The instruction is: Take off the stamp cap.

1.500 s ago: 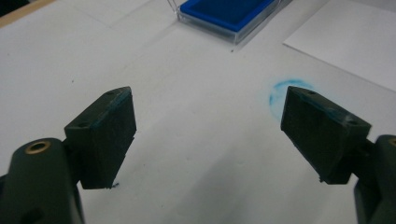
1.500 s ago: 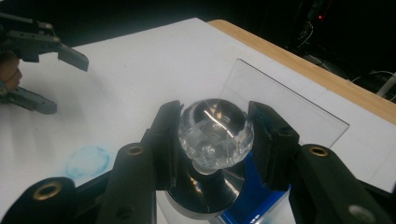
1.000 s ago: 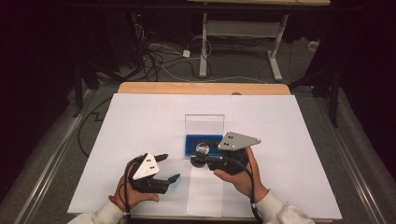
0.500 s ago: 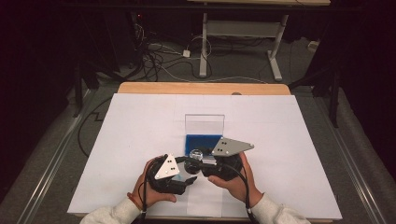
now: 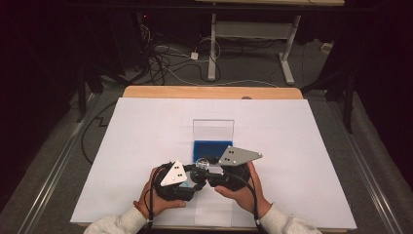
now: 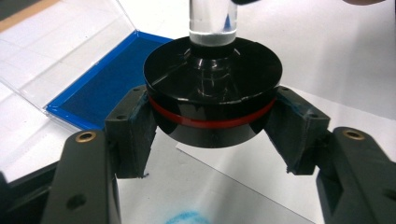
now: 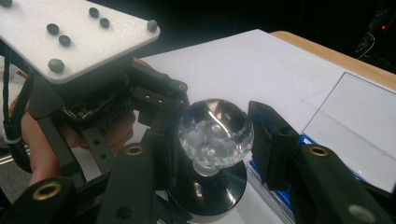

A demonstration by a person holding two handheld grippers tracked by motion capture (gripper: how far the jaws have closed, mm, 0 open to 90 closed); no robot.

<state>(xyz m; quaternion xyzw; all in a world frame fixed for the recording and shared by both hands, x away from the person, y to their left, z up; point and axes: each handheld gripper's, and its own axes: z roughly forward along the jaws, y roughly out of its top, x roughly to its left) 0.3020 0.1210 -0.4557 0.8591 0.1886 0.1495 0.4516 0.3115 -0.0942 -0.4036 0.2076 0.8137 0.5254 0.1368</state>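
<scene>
Gripping: left tongs [image 6: 212,140] have just been closing and now clamp the black base of the stamp [image 6: 212,93], pads on both sides.
Right tongs [image 7: 212,140]: clenched on the stamp's clear crystal knob [image 7: 215,133].
Stamp place: raised over the white surface [image 5: 302,126], just beside the blue ink pad [image 6: 100,91].
Ink pad lid [image 5: 213,129]: clear, standing open.
</scene>
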